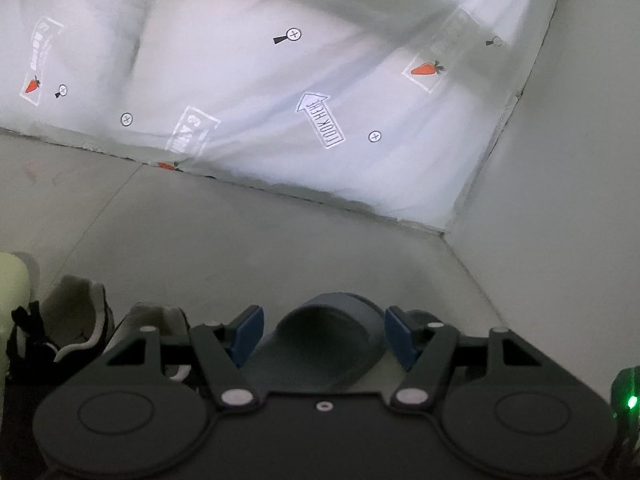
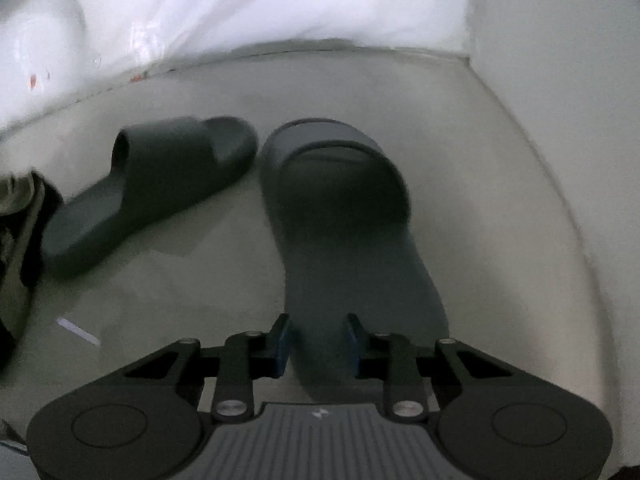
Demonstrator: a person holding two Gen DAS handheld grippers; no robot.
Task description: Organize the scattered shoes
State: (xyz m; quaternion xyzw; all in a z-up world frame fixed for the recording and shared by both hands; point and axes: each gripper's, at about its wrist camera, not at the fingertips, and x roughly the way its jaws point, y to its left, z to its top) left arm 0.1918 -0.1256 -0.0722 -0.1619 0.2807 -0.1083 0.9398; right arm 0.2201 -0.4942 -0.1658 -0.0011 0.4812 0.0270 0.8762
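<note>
In the right wrist view, a dark grey slide sandal [image 2: 340, 208] lies toe-forward on the pale floor, and my right gripper [image 2: 317, 342] is shut on its heel. A matching grey slide [image 2: 156, 184] lies to its left, angled with its toe toward the first one's toe. In the left wrist view, my left gripper [image 1: 324, 334] is open wide, and a grey slide [image 1: 328, 336] shows between its blue pads [image 1: 249, 334]. I cannot tell whether the pads touch it.
Two black and beige sneakers [image 1: 76, 320] [image 1: 160, 318] stand left of the left gripper, and a dark shoe [image 2: 20, 240] sits at the right view's left edge. A white printed sheet [image 1: 280, 92] hangs ahead. A white wall [image 1: 560, 200] closes the right side.
</note>
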